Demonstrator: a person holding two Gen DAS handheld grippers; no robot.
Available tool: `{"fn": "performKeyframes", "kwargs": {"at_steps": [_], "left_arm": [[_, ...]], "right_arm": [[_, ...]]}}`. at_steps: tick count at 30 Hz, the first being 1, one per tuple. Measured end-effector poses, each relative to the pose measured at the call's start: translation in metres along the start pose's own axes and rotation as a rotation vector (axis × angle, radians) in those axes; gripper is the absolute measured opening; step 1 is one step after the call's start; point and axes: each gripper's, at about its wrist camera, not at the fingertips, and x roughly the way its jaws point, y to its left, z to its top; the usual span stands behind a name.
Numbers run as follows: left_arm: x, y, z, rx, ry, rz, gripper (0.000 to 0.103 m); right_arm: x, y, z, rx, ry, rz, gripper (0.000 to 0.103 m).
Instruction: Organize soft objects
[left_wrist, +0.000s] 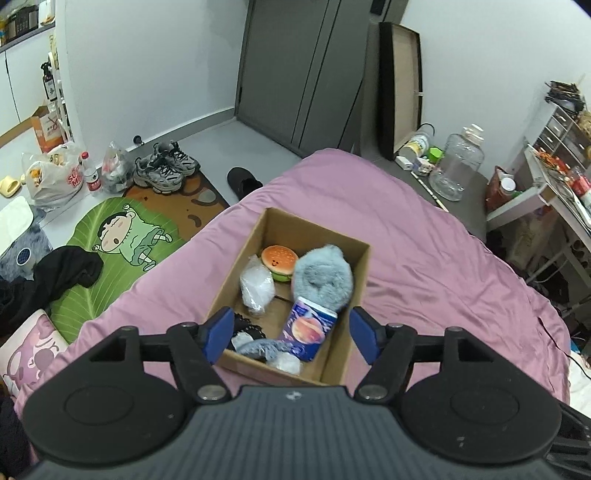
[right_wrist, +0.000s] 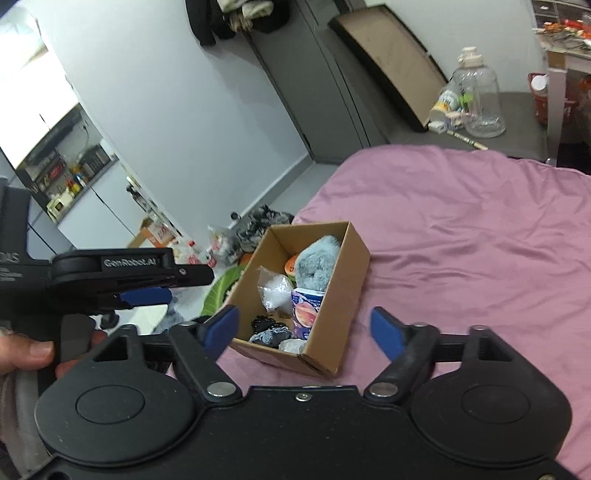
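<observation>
Brown cardboard forms the open box (left_wrist: 354, 280) (right_wrist: 332, 295), which is set on the pink bedspread (left_wrist: 443, 258) (right_wrist: 461, 229) near the bed's edge, and every soft thing is gathered inside it. At the box's far end a plush hamburger (left_wrist: 279, 263) (right_wrist: 291, 266) is seen, touching a fluffy grey-blue plush (left_wrist: 321, 277) (right_wrist: 317, 263) that fills the far corner beside it. A clear plastic bag of white stuffing (left_wrist: 255, 285) (right_wrist: 276, 291) is laid against the box's left wall, and a blue packet printed with a planet (left_wrist: 309, 329) (right_wrist: 306, 308) is leaned against its right wall, just below the grey-blue plush. At the box's near end a black lacy piece (left_wrist: 246, 328) (right_wrist: 266, 324), a grey knitted piece (left_wrist: 264, 347) (right_wrist: 269, 336) and a small whitish bundle (left_wrist: 285, 363) (right_wrist: 291, 345) are packed together. The left gripper (left_wrist: 290, 334) is held above the box's near end, its blue pads spread apart with nothing pressed between them. The right gripper (right_wrist: 306, 330) is held on the box's near side, its pads likewise spread wide and empty. In the right wrist view the left gripper (right_wrist: 147, 291) is seen from the side, left of the box, its handle grasped by a hand (right_wrist: 26, 354). Beyond the box's left side, down on the floor, a green cartoon mat (left_wrist: 122, 251) and a pair of grey sneakers (left_wrist: 166, 168) are visible.
</observation>
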Motion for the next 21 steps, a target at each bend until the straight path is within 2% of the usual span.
{"fn": "performKeyframes", "kwargs": {"at_steps": [6,12,21], "left_arm": [[-0.021,-0.014,-0.011,0.016,-0.011,-0.025,0.069],[-0.039,-0.026,-0.026,0.054,-0.004,-0.049,0.074],[-0.065,-0.025,-0.057,0.086,-0.017,-0.045,0.075]], "right_arm": [[-0.037,-0.017,-0.013,0.055,-0.038,-0.028,0.091],[-0.073,-0.03,-0.018,0.099,-0.092,-0.04,0.097],[-0.109,-0.036,-0.025,0.128,-0.1,-0.083,0.103]]}}
